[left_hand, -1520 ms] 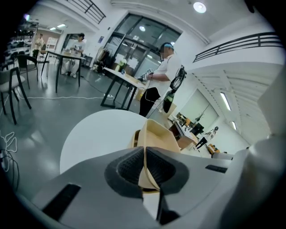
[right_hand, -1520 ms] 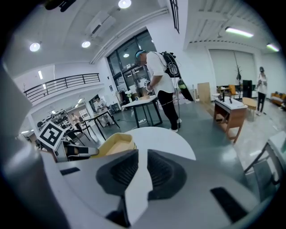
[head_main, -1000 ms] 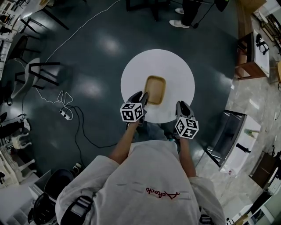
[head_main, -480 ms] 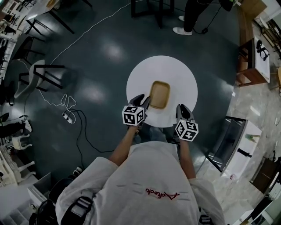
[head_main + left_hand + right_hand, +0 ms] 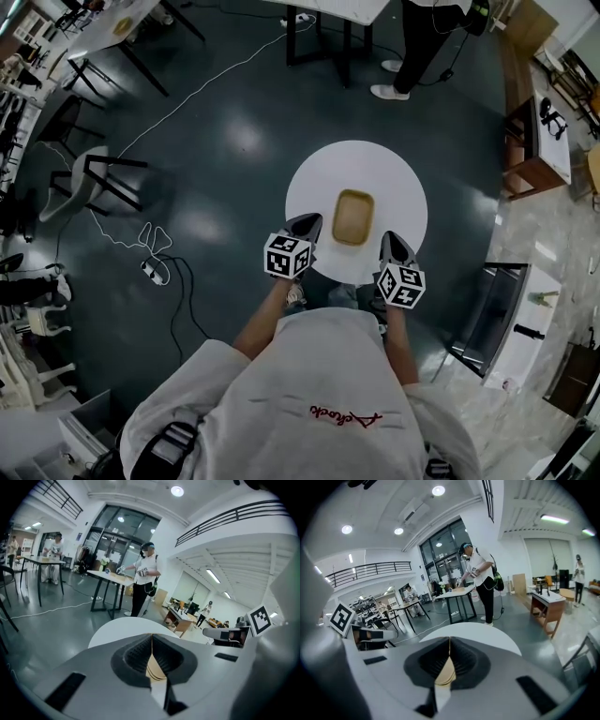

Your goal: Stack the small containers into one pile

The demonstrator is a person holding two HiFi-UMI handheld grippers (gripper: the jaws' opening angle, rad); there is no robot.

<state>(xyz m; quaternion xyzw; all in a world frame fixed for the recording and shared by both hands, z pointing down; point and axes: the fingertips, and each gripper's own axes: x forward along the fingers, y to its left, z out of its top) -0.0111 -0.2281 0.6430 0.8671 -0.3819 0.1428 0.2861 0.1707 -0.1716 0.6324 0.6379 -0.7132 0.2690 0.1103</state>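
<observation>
1. Holding a gripper in each hand, we are standing at the near edge of the round white table (image 5: 328, 173) and looking steeply down on it.
2. The small containers (image 5: 353, 217), tan and shallow with rounded corners, are sitting nested in one pile around the middle of the table, a little toward its near edge.
3. We are holding the left gripper (image 5: 309, 223) over the table's near left edge, with its tip just beside the pile's left side and not touching it.
4. Its jaws have just been closing and are lying together with nothing between them. In the left gripper view, the pile's layered tan rims are showing below the ribbed pads (image 5: 136, 656).
5. We are holding the right gripper (image 5: 392, 242) over the table's near right edge, with its tip near the pile's near right corner but apart from it.
6. Its jaws have just been closing too and are meeting on nothing. In the right gripper view, the tan pile is showing beyond them.
7. Around the table a dark glossy floor (image 5: 216, 141) is reflecting the lights, a white cable (image 5: 155, 234) is lying looped on it, and a person (image 5: 424, 39) is standing beyond the table's far edge.
</observation>
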